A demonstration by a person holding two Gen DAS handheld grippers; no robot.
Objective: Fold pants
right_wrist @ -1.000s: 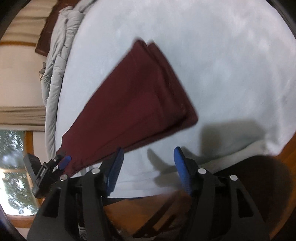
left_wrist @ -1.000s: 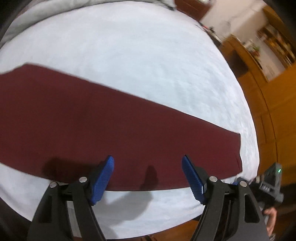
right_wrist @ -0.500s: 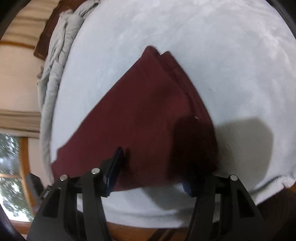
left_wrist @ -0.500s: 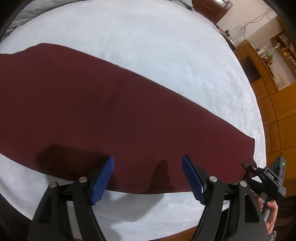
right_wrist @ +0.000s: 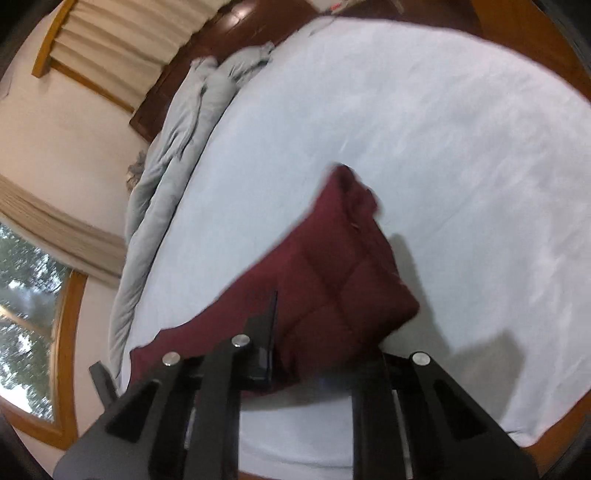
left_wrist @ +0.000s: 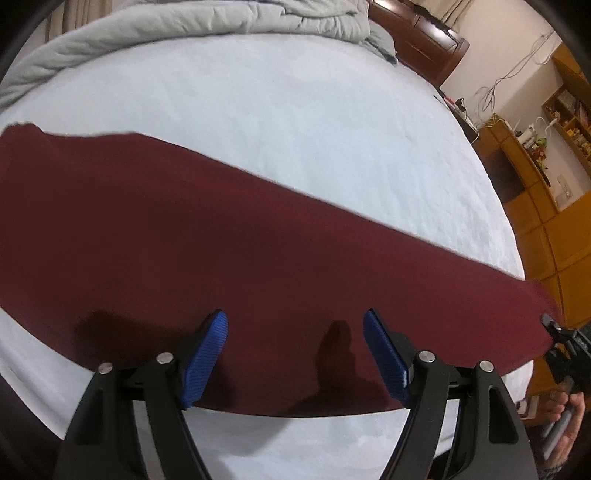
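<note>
Right claw tips buried under blurred maroon pants.

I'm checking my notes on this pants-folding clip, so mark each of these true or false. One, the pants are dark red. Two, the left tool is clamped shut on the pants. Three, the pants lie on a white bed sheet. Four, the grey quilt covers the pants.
1. The pants are dark red. True.
2. The left tool is clamped shut on the pants. False: it is open, its blue pads wide apart over the near edge of the cloth.
3. The pants lie on a white bed sheet. True.
4. The grey quilt covers the pants. False: it is bunched along the far side of the bed, with bare sheet between it and the pants.
</note>
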